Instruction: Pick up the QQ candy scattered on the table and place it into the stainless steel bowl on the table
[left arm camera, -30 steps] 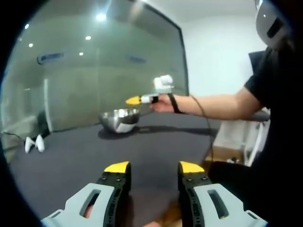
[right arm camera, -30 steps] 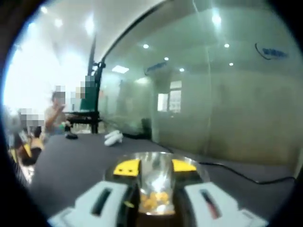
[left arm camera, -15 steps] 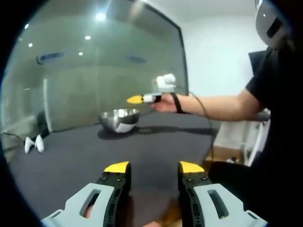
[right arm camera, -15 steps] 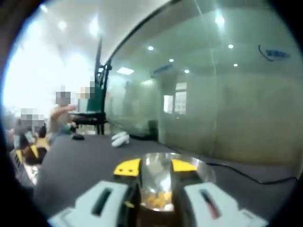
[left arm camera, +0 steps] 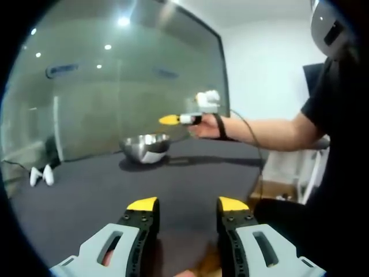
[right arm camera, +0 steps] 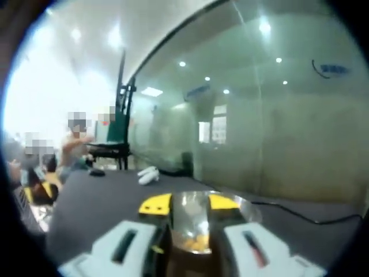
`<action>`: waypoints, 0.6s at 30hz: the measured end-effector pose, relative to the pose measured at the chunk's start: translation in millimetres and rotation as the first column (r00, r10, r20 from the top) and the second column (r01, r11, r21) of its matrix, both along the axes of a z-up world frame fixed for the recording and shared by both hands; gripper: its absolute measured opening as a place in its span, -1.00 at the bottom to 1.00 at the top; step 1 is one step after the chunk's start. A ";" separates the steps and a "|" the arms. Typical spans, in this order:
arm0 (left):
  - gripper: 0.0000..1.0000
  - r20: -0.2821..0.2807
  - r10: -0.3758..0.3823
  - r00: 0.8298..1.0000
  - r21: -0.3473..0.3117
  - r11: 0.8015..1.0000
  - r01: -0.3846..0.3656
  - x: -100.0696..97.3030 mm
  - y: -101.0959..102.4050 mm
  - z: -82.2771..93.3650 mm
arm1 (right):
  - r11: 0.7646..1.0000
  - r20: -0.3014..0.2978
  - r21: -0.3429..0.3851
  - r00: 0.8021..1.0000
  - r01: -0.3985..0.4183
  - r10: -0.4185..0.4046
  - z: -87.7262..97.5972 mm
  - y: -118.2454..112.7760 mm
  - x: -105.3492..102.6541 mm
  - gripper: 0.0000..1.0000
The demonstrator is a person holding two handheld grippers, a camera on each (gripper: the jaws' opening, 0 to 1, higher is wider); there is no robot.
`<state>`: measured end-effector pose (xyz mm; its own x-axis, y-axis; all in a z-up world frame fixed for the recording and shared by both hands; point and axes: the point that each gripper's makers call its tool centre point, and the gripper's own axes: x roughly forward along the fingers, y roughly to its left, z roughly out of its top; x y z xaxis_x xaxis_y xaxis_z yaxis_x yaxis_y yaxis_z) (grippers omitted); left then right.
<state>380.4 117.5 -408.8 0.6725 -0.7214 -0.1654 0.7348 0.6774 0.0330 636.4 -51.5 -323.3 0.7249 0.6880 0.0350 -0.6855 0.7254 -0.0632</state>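
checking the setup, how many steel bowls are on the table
1. The stainless steel bowl sits on the dark table near the glass wall, under the right gripper; another could lie out of view.

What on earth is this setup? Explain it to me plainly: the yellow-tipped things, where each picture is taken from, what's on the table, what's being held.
A person holds a hand-operated two-jaw gripper in each hand; each carries a fisheye camera looking along its yellow-tipped jaws. The left gripper hovers open and empty over the dark table. Across that view the person's arm holds the right gripper near the stainless steel bowl. The right gripper view looks into the bowl between its open, empty jaws, with yellow QQ candy inside. White objects lie near the glass wall; a black cable runs past the bowl.
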 end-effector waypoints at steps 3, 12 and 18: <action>-0.18 0.000 -0.001 1.000 0.000 1.000 0.001 -0.2 0.4 -0.6 | 1.000 0.008 -0.001 1.000 -0.006 0.006 1.2 -1.9 -5.0 -0.55; -0.18 0.009 0.000 1.000 -0.010 1.000 0.000 -0.8 2.4 1.9 | 0.999 0.015 0.032 1.000 -0.013 0.012 0.3 -15.5 -16.6 -0.59; -0.18 0.010 -0.001 1.000 -0.013 1.000 0.001 -2.2 3.5 1.3 | 0.998 0.008 0.057 1.000 -0.009 0.009 -3.9 -23.3 -18.4 -0.59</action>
